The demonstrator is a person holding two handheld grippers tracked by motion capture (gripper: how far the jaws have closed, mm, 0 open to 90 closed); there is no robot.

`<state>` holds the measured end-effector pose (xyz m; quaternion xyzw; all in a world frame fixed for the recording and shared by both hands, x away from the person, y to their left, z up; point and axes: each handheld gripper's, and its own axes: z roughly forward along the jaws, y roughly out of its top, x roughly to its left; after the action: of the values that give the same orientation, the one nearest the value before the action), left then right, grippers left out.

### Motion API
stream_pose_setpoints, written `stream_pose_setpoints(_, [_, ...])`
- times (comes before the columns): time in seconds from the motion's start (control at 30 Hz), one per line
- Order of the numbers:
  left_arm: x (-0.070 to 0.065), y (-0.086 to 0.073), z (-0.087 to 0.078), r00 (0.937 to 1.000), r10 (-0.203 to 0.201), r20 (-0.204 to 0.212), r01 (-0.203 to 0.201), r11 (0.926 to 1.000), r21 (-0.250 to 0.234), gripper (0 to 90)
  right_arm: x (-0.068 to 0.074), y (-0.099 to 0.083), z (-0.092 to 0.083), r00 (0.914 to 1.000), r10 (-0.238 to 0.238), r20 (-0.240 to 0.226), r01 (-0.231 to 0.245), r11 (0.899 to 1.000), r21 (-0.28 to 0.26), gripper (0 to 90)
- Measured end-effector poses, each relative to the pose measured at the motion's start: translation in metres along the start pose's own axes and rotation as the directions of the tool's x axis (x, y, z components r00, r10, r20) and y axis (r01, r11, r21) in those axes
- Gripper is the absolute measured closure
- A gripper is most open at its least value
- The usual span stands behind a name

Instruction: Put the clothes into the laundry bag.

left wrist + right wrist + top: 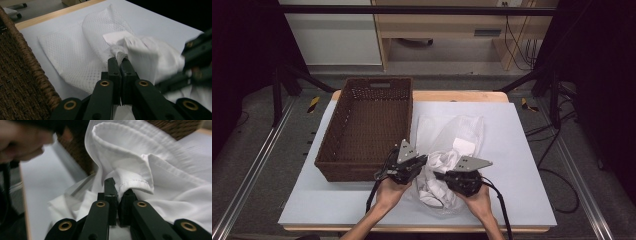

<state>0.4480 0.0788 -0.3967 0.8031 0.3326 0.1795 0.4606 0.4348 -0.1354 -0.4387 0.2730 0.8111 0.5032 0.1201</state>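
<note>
A white mesh bag (pixel 464 127) lies flat on the table to the right of the basket, its near end bunched up. A crumpled white garment (pixel 437 167) sits at that near end, between the two grippers. My left gripper (pixel 120 60) is shut on a gathered edge of the mesh bag (pixel 75 55), with the white garment (pixel 152 53) just right of its jaws. My right gripper (pixel 117 188) is shut on a stitched hem of the garment (pixel 130 157). In the high view the left gripper (pixel 424 160) and right gripper (pixel 437 175) point toward each other, a short way apart.
A brown wicker basket (pixel 339 150) stands on the left half of the pale table sheet (pixel 517 145), close beside the left gripper. Its woven wall (pixel 22 75) rises at the left of the left gripper view. Both cables trail toward the table's near edge.
</note>
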Motion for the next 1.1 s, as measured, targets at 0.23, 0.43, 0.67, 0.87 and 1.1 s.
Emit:
stream_pose_setpoints(0.23, [-0.013,0.003,0.001,0.9993,0.036,0.012,-0.036,0.9993,0.006,88.2,-0.007,0.001,0.035,0.9931,0.044,0.109,-0.058,0.990,0.130,87.4])
stream_pose_setpoints(0.43, [-0.015,-0.008,0.005,0.9991,0.033,0.028,-0.034,0.9992,0.023,88.1,-0.017,-0.001,0.047,0.9533,0.086,0.289,-0.119,0.988,0.098,86.3])
stream_pose_setpoints(0.67, [-0.009,-0.018,0.001,0.9994,0.016,0.030,-0.017,0.9998,0.013,87.9,-0.014,0.000,0.012,0.9766,0.095,0.193,-0.097,0.995,0.003,65.1])
stream_pose_setpoints(0.87, [-0.011,-0.022,0.005,0.9992,0.028,0.028,-0.029,0.9992,0.027,87.7,-0.024,0.004,-0.038,0.9580,0.118,0.261,-0.094,0.990,-0.100,47.9])
stream_pose_setpoints(1.1, [-0.009,-0.022,0.006,0.9992,0.016,0.035,-0.017,0.9994,0.030,87.7,-0.062,-0.011,-0.024,0.9265,0.180,0.331,-0.176,0.984,-0.041,33.5])
